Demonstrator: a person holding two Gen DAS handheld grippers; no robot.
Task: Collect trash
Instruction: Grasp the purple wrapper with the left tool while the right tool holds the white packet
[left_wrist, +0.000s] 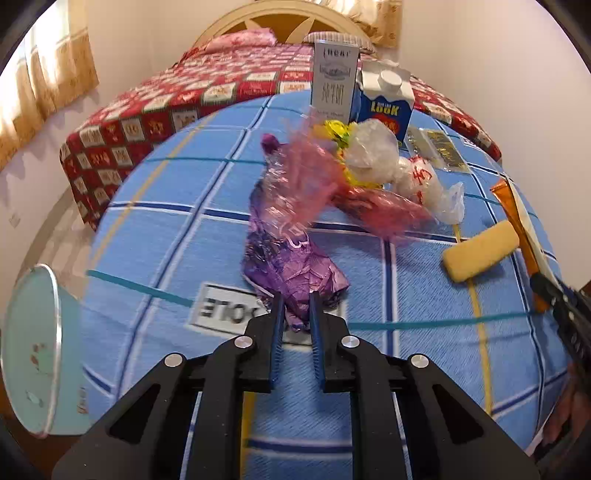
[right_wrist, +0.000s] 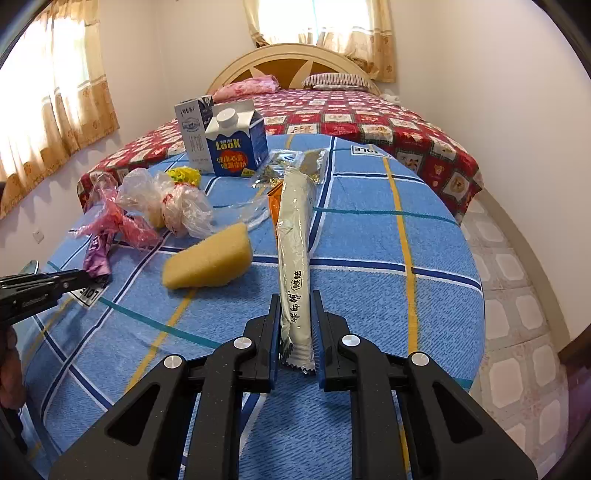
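Pinching purple wrapper (left_wrist: 291, 266) between left gripper (left_wrist: 297, 295) jaws

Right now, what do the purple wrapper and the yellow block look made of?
Purple wrapper: probably thin metallised foil or plastic film, glossy, with sharp crinkles and bright glints. Yellow block: likely foam sponge, matte, with a porous, grainy surface and soft rounded edges.

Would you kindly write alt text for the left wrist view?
The left gripper has its fingers closed on a crumpled purple wrapper lying on a blue checked tablecloth. Behind lie pink cellophane, plastic bags, two cartons and a yellow sponge.
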